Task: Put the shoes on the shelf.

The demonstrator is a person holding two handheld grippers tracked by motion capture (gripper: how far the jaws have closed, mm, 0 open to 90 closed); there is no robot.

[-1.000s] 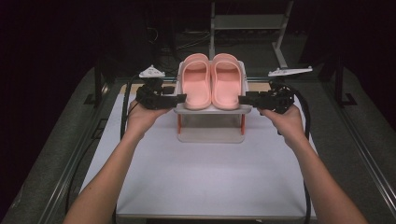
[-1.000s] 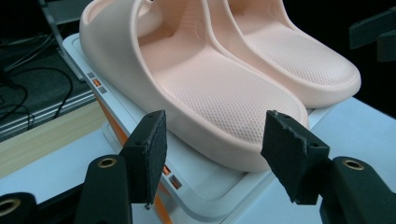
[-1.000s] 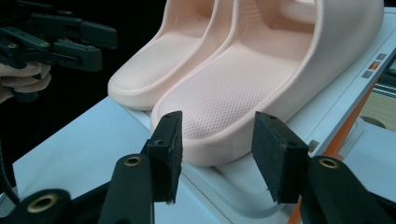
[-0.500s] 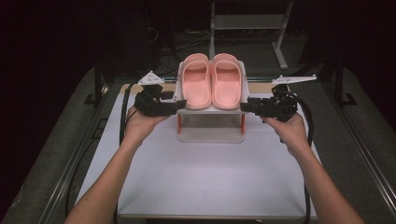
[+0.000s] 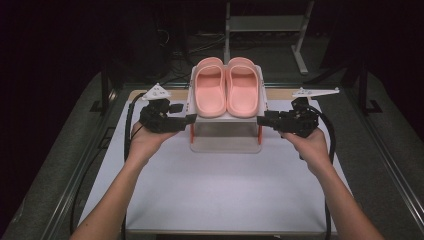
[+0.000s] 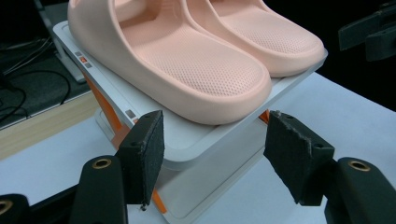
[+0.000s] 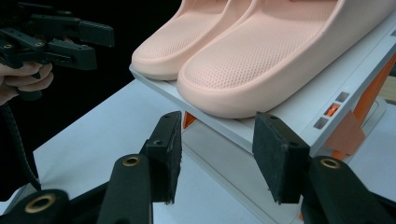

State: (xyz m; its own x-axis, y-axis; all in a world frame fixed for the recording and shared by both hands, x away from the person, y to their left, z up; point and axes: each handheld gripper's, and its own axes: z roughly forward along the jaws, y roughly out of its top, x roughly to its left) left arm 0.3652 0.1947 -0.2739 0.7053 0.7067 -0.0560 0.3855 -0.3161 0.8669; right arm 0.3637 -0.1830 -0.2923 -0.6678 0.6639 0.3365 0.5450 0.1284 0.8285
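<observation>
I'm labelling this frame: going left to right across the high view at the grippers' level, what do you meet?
Left gripper → white two-tier rack carrying the pink slippers → right gripper.

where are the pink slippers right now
In the high view the pink slippers sit side by side on the white rack at the table's far middle, between both hand-held grippers.

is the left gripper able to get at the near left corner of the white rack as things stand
Probably yes. The left gripper has its jaws open with the white rack corner's top shelf edge right between them, nothing in between. The pink slippers sit higher on the shelf, clear of the pads.
</observation>
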